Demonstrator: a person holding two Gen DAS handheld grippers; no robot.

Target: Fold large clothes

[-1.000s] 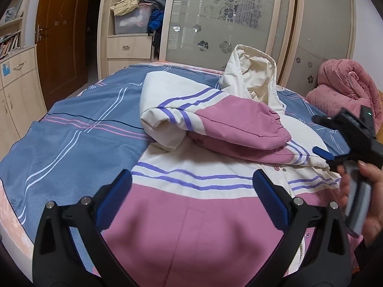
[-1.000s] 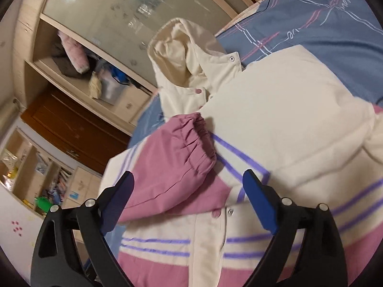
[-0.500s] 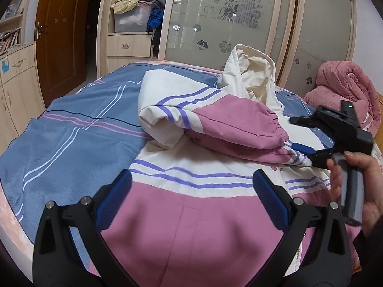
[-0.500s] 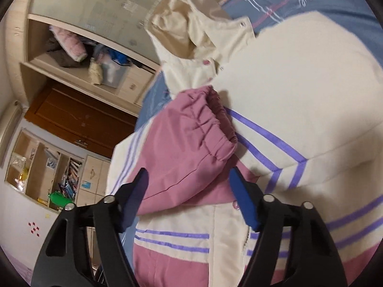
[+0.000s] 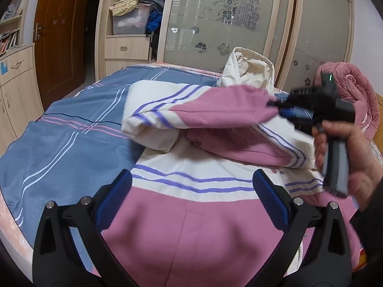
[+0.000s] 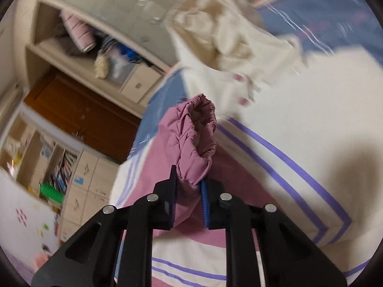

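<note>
With my left gripper (image 5: pixel 191 196) hanging wide open over the pink hem, empty, I'm on the sleeve step. Moving right, the jacket (image 5: pixel 191 227) lies spread on the blue bedspread (image 5: pixel 67 143), its length running away from me, hem near, cream hood (image 5: pixel 249 71) pointing toward the wardrobe (image 5: pixel 227 24). The sleeve (image 5: pixel 203 112) stretches across the chest, cuff (image 6: pixel 198 143) toward the right. My right gripper (image 6: pixel 189 191) has just been closing and now pinches that gathered cuff. Next, I judge, I must carry the cuff over and lay the sleeve flat on the body without dragging the layers beneath.
</note>
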